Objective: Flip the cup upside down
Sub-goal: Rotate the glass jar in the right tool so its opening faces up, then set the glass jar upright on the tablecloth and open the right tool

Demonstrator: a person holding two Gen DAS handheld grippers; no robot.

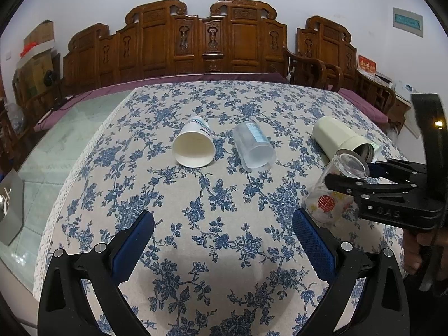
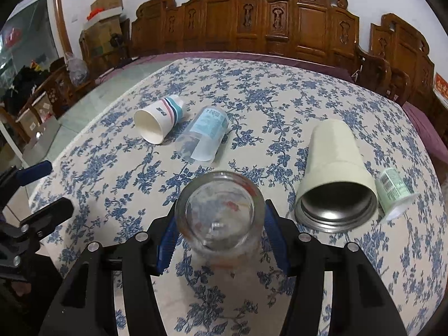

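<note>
A clear glass cup (image 2: 221, 215) with a red emblem is held between the blue pads of my right gripper (image 2: 221, 232), base upward, mouth toward the tablecloth. In the left wrist view the same glass (image 1: 330, 193) stands tilted at the right, clamped by the right gripper (image 1: 352, 179). My left gripper (image 1: 224, 240) is open and empty above the front of the table, apart from every cup.
On the floral tablecloth (image 1: 224, 201) lie a white paper cup (image 1: 193, 147), a clear plastic cup (image 1: 253, 147) and a cream thermos cup (image 1: 343, 138), all on their sides. A small green-labelled cup (image 2: 393, 193) lies beside the thermos cup. Carved wooden chairs (image 1: 201, 42) line the far side.
</note>
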